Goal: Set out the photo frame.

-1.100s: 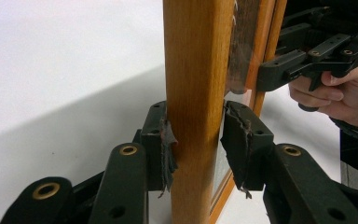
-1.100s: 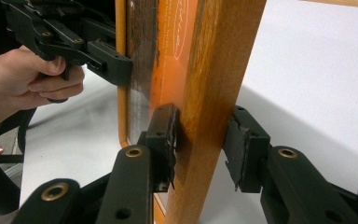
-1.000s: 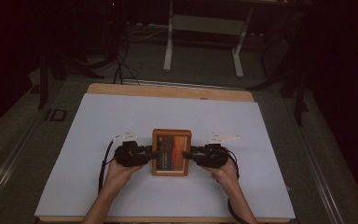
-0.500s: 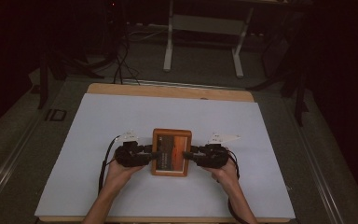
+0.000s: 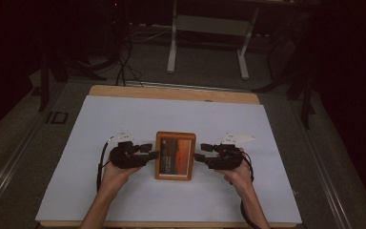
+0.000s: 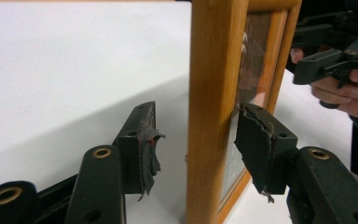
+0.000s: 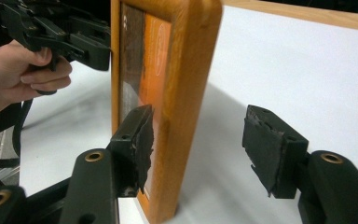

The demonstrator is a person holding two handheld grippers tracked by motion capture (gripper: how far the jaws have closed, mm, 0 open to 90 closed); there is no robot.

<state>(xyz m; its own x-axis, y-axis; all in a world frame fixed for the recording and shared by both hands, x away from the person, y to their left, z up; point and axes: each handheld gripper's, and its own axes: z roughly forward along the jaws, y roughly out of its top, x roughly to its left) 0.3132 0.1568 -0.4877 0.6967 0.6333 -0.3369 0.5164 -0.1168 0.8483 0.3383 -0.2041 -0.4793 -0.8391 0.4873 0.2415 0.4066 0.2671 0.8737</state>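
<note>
Landmark: we take the wooden picture frame as our reference; it lies flat, face up, on the white tabletop, a little toward the person's edge from the middle.

Frame details: an orange-brown wooden border around a dark and orange picture under glass; we cannot make out what the picture shows.

Left hand-held gripper: at the frame's left edge. In the left gripper view its jaws straddle that wooden edge, one on each side. They have just been opening. The left pad stands clear of the wood; the right pad sits close to the glass face, and we think it may only just be off it.

Right hand-held gripper: at the frame's right edge. In the right gripper view its jaws stand wide around the frame's border and have just been opening, one pad next to the picture side, the other well clear of the wood.

Hands: the person's left hand and right hand hold the tools just outside the frame on either side.
</note>
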